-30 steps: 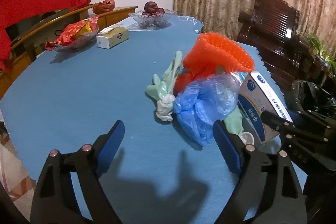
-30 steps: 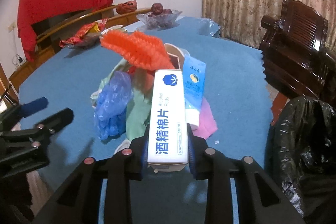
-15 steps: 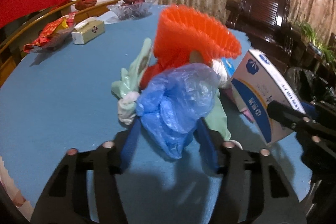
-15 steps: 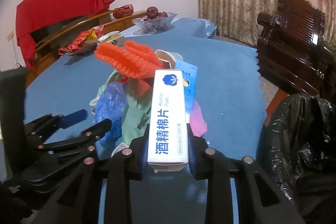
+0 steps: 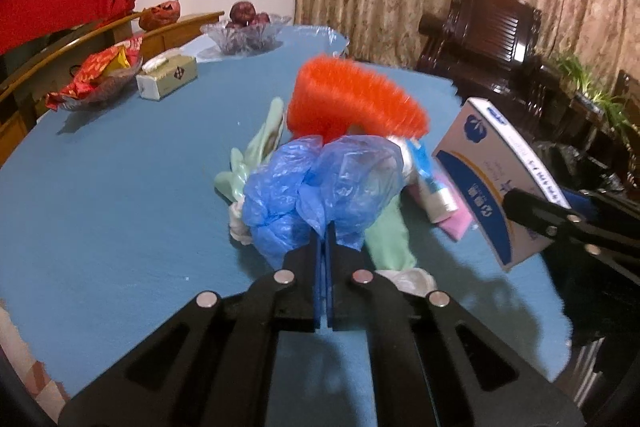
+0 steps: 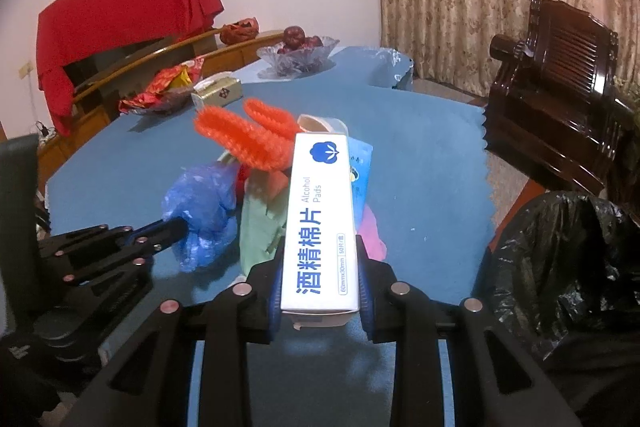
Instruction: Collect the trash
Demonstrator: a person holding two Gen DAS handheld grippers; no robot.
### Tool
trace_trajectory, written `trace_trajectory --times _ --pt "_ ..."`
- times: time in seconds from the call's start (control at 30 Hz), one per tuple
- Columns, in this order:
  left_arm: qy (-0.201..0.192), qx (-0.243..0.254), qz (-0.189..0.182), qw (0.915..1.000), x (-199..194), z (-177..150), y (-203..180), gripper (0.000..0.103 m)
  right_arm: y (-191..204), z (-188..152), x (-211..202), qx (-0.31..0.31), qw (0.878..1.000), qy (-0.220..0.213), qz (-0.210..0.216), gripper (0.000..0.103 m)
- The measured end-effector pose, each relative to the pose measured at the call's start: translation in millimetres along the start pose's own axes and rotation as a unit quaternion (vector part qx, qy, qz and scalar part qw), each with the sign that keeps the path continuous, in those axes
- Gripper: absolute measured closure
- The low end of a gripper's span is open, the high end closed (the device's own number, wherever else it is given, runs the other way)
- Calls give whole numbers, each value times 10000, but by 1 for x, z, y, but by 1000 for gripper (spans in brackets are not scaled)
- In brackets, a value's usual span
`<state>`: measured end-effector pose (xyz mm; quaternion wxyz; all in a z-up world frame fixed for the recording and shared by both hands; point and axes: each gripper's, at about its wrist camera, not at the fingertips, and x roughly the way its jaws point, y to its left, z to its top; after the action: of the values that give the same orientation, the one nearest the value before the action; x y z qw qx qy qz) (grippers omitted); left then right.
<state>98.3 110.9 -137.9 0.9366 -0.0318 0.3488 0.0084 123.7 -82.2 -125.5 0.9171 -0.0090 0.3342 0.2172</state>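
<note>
Far left of the blue table (image 5: 120,195): snack dish (image 5: 96,79), then tissue box (image 5: 167,78), then glass fruit bowl (image 5: 245,33) at the back.

Left gripper (image 5: 323,239): jaws pressed together, pinching a fold of the blue plastic bag (image 5: 320,187); the bag sits at the near edge of the trash pile. Beside it, pale green glove (image 5: 256,155); behind it, orange foam net (image 5: 352,103).

Right of the pile: tube (image 5: 434,193) lying on pink cloth (image 5: 456,225).

Right gripper (image 6: 320,283): clamped on the white alcohol pads box (image 6: 320,227), held above the table edge.

Far right: black trash bag (image 6: 568,267), mouth open, beside the table.
</note>
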Motion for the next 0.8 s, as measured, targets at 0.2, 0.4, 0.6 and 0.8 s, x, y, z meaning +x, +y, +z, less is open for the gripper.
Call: trace_trajectory --times 0.2,0.4,0.6,0.8 --pt "-178 38 -185 9997 -34 10 -11 102 -4 7 -24 78 9998 -189 -30 73" --pt "-326 219 -551 9977 -53 19 -39 102 -24 10 -52 275 9987 -357 -241 73" --pt "-401 428 -1002 9932 -58 28 -78 102 -63 3 -85 580 9950 -468 -668 73" --pt "-399 813 -1501 9845 -53 33 -133 102 -111 -10 -115 881 9862 -549 -1287 73"
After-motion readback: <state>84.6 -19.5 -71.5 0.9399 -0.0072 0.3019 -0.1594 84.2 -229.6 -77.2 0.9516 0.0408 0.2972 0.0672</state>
